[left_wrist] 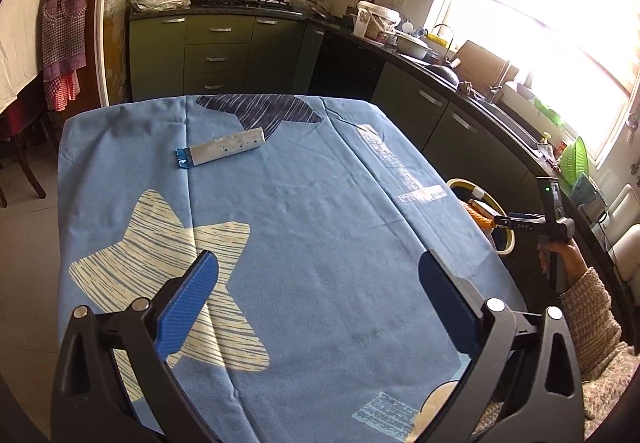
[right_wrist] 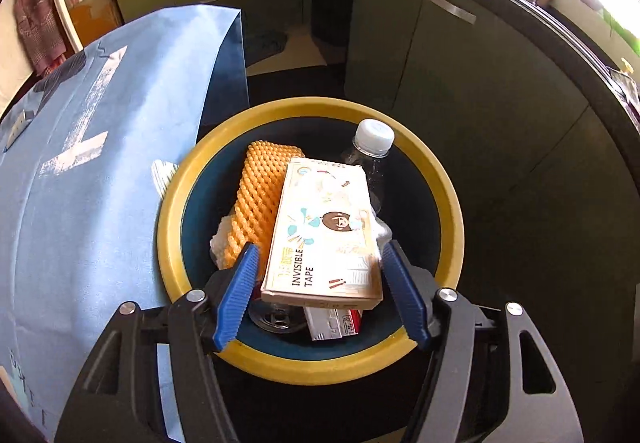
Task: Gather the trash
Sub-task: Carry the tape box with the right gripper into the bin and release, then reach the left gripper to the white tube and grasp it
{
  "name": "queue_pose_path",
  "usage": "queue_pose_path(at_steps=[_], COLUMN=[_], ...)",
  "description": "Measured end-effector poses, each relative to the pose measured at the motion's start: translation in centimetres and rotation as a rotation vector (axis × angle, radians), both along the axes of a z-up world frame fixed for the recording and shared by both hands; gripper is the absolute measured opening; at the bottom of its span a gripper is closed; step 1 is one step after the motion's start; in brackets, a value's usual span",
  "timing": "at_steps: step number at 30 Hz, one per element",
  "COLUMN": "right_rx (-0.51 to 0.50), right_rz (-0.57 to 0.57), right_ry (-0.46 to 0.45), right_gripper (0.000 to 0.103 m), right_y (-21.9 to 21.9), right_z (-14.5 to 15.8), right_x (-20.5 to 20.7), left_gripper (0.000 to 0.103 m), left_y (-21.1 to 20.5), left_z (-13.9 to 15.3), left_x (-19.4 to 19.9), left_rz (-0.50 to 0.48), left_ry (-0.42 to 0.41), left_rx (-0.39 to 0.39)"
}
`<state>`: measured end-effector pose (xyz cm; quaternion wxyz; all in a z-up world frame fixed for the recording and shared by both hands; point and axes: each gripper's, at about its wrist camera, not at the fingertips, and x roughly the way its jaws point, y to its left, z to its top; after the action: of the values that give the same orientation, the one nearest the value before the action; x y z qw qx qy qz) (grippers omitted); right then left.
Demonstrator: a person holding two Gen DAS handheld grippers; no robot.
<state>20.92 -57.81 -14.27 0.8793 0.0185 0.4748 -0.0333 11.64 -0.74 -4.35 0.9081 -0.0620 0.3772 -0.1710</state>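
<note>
Bin (right_wrist: 448, 211) holds one tape box (right_wrist: 324, 231), one bottle (right_wrist: 370, 147); left gripper (left_wrist: 318, 307) and right gripper (right_wrist: 320, 295) both gape, empty.

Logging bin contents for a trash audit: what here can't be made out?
- Right wrist view: items under the tape box in the bin, mostly covered by it.
- Left wrist view: wrapper print, too small.
- Left wrist view: bin contents, cut off by the tablecloth edge.

The tablecloth (left_wrist: 304, 211) was light blue with cream striped star shapes. The bin (right_wrist: 436, 179) had a yellow rim and dark blue inside; the foam net (right_wrist: 258, 195) was orange.
</note>
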Motion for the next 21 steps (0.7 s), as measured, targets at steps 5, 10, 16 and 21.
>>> queue_pose_path(at_steps=[5,10,16,21], right_rx=[0.058,0.116,0.142,0.138], right_rz=[-0.001,0.065,0.132,0.154], right_ry=[-0.141,-0.213,-0.236,-0.235], right_gripper=[0.067,0.071,0.071,0.071], right_y=[2.3,5.6,8.7,10.2], right_z=[3.6,5.9,7.3,7.6], right_x=[-2.3,-3.8,-4.7,-5.1], left_gripper=[0.096,0.096,0.095,0.095], left_y=[-0.2,0.1,2.0,1.9], left_z=[0.0,-0.4,-2.7,-5.0], left_x=[3.1,7.9,15.8,20.7], left_rz=[-0.084,-0.208,-0.285,-0.35], left_ry=[-0.01,-0.033,0.005,0.018], left_rx=[0.054,0.127,0.164,0.226])
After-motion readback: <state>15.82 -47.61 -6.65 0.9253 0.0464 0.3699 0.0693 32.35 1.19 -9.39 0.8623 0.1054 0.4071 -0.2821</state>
